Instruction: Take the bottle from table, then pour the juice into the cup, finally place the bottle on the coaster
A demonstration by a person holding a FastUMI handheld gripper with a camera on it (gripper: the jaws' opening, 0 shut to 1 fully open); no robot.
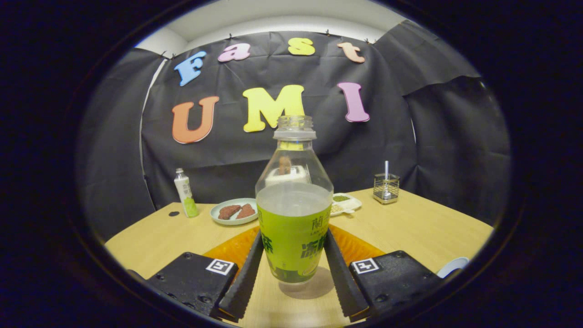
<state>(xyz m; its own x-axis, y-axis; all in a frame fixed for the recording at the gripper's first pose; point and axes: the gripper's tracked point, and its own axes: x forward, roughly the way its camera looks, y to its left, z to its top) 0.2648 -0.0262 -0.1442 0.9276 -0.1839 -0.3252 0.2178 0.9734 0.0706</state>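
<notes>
So the bottle (294, 214) is clamped between both fingers of the gripper (294, 273), long axis vertical, uncapped mouth pointed to 12 o'clock. It's held just above the table (410, 228), with an orange coaster (353, 246) seen right behind it.

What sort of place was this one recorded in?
Likely a staged recording booth: black cloth wall behind a wooden table set with a plate of food and a utensil rack. The gripper holds the bottle.

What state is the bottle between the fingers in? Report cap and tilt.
The bottle stands upright and uncapped: bare threaded neck, level liquid line. The gripper is shut on it.
</notes>
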